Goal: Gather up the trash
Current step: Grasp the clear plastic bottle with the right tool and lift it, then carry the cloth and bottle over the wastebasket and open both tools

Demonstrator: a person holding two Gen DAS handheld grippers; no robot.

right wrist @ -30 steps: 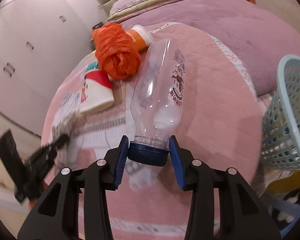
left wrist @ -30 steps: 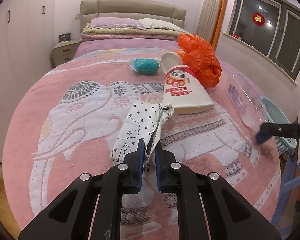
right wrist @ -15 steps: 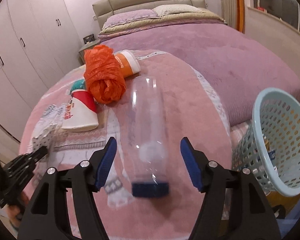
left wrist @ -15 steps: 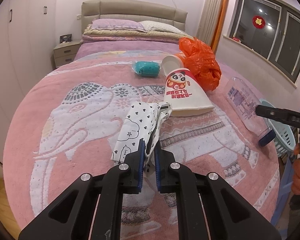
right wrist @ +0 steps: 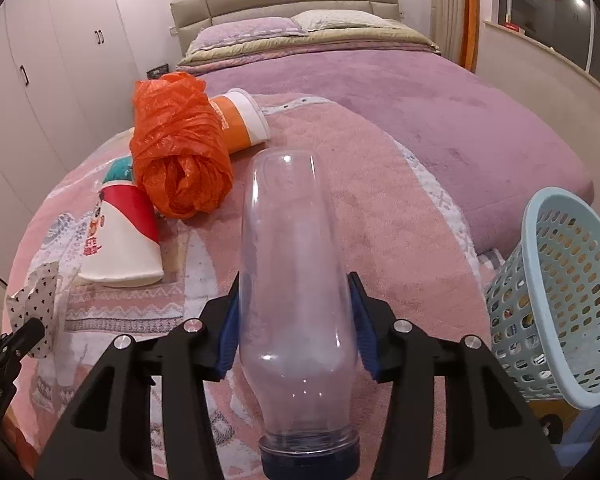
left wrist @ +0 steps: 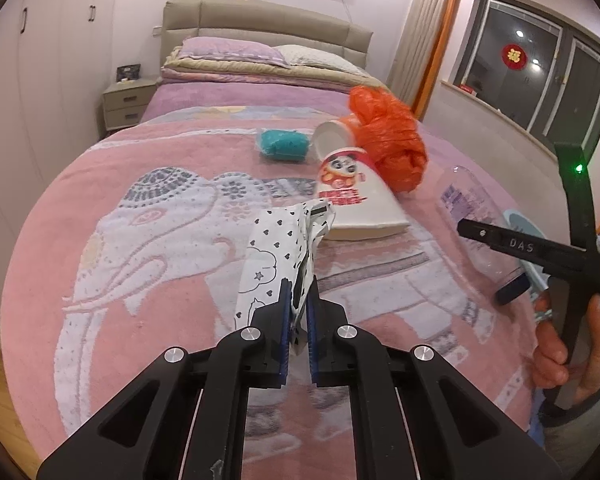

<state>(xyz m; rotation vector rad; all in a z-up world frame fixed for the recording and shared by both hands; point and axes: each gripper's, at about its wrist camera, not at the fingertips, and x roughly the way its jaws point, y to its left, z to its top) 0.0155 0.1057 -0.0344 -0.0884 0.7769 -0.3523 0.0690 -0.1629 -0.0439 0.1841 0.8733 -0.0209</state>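
Observation:
My left gripper point(left wrist: 298, 300) is shut on a white wrapper point(left wrist: 272, 248) printed with black hearts, which it holds just above the pink elephant blanket point(left wrist: 140, 240). A clear plastic bottle point(right wrist: 292, 208) with a dark blue cap lies on the blanket, cap end toward me. My right gripper point(right wrist: 295, 284) straddles the bottle's wide body. Its jaws are closing and the blue pads point(right wrist: 230, 332) touch both sides. The same bottle point(left wrist: 468, 216) shows at the right of the left wrist view.
A crumpled orange plastic bag point(right wrist: 180, 152), a panda-print paper cup point(right wrist: 120, 240), an orange cup point(right wrist: 240, 120) and a teal bundle point(left wrist: 284, 144) lie on the blanket. A light blue perforated basket point(right wrist: 560, 300) stands off the bed's right edge. A hand point(left wrist: 556, 344) holds the right gripper.
The right gripper let go of the bottle's cap, opened wide, slid forward along the bottle and now closes around its body. The left gripper kept still with the wrapper.

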